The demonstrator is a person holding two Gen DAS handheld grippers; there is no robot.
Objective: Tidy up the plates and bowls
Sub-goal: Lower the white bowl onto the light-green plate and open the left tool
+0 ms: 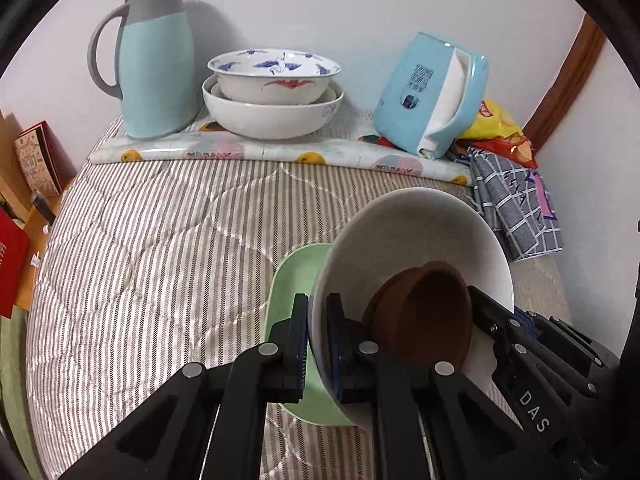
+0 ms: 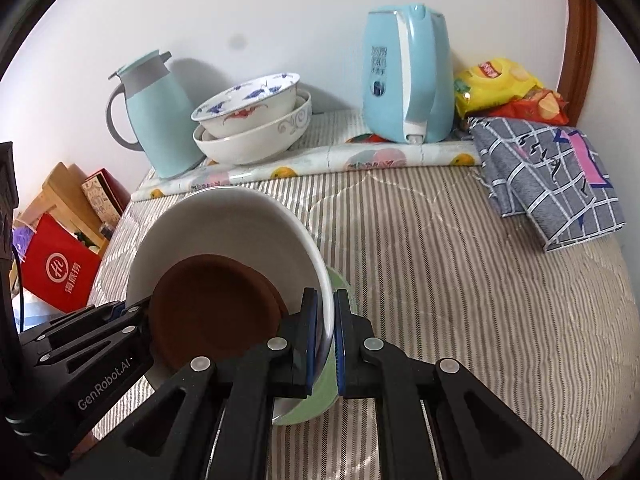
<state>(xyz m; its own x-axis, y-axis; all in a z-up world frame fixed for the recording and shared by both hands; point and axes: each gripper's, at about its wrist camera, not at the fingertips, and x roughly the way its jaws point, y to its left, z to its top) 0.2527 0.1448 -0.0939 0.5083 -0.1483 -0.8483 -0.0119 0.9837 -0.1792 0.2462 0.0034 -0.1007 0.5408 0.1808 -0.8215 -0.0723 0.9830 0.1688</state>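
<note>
A large white ceramic bowl [image 1: 404,236] was gripped from both sides at once: the left tongs [image 1: 318,344] were clenched on one part of its rim, and the right tongs [image 2: 326,340] were clenched on the opposite part. The bowl was tilted, and inside it two small brown bowls [image 2: 212,308] were seen nested together against its lower wall. Beneath the white bowl a pale green plate [image 1: 296,280] was partly visible, lying on the striped quilted bed cover [image 2: 460,280]. Whether the white bowl rested on the plate or was lifted clear of it could not be told. At the far side, against the white wall, a blue-and-red patterned white bowl [image 1: 274,74] was stacked inside a bigger white bowl [image 1: 272,116] on a fruit-printed mat [image 1: 256,152]. A pale blue jug with a grey handle [image 1: 154,64] stood just beside that stack, and a light blue electric kettle [image 2: 404,76] stood further along the mat.
</note>
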